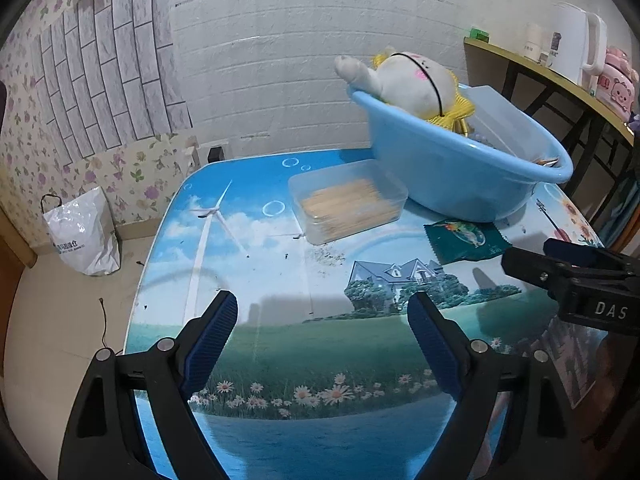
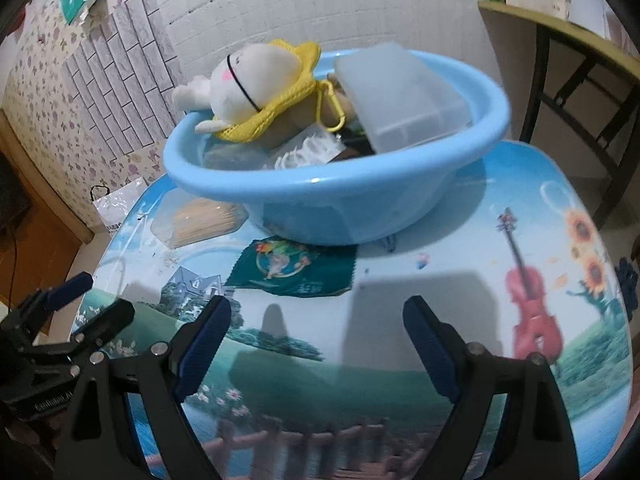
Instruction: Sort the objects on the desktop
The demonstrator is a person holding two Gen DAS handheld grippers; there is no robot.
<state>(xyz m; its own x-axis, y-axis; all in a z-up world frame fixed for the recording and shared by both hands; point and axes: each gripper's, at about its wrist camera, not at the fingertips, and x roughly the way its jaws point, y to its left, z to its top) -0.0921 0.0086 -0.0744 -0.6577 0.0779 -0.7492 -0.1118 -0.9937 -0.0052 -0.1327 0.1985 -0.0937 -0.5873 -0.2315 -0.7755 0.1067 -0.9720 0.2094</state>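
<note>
A light-blue plastic basin (image 1: 448, 184) (image 2: 320, 200) stands at the back of the picture-printed table (image 1: 280, 340) (image 2: 460, 264). In it lie a white plush toy with a yellow hat (image 1: 416, 84) (image 2: 256, 80) and a frosted plastic box (image 2: 400, 96). A clear box of wooden sticks (image 1: 348, 200) (image 2: 200, 220) sits left of the basin. A dark green snack packet (image 1: 466, 240) (image 2: 296, 272) lies in front of it. My left gripper (image 1: 322, 300) hangs open above the table, nothing between its fingers. My right gripper (image 2: 318, 304) is open too, just short of the packet.
A white plastic bag (image 1: 84, 232) stands on the floor by the floral wall. A side table (image 1: 560, 88) at the right carries a white kettle (image 1: 576, 44) and pink items. The right gripper's body (image 1: 580, 280) shows at the left view's right edge.
</note>
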